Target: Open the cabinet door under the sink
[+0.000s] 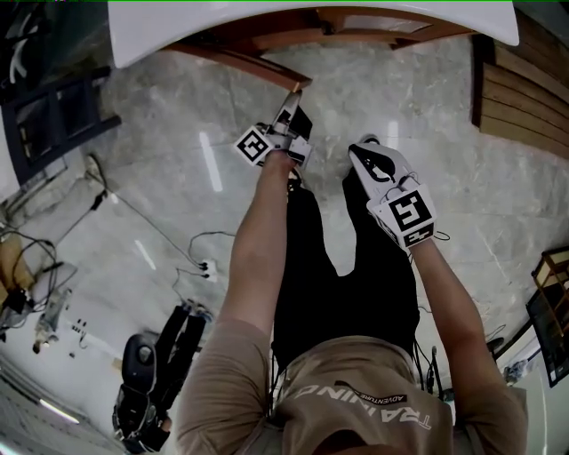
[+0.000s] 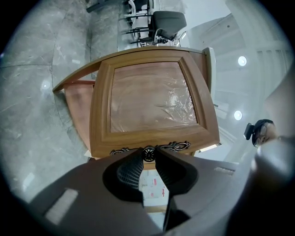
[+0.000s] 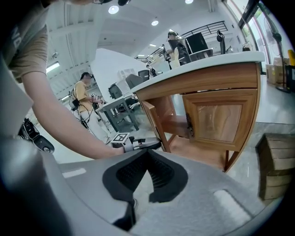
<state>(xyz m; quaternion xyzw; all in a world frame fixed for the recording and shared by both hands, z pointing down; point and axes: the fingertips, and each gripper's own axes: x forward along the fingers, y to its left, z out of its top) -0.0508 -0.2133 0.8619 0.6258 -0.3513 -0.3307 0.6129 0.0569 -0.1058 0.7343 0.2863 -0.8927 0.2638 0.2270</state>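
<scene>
Cabinet door under the white worktop stands swung out from the wooden cabinet, and it sits straight ahead of the left gripper. Its framed panel is covered with clear, wrinkled film. On the door's near rail a dark ornate handle has scrolled arms running out to both sides of a round knob. The 2 fingers of the left gripper close on that knob, 1 pad on each side, with only a narrow gap between them behind it. Through that gap, below the door's edge, a pale surface with small red marks shows; I cannot tell what it is.

From the head view the door appears as a thin wooden edge running away from the left gripper's tips toward the worktop.

The right gripper is held well back from the cabinet and off to the side of the left one, tilted downward. Its fingers meet at the tips with nothing between them. Ahead of those fingers the cabinet's uncovered compartment shows bare wooden walls and a wooden floor panel. Just beside that opening, a second door, also under film, sits flush in the cabinet front. A stack of wooden boards lies on the marble floor farther out on that side.
</scene>
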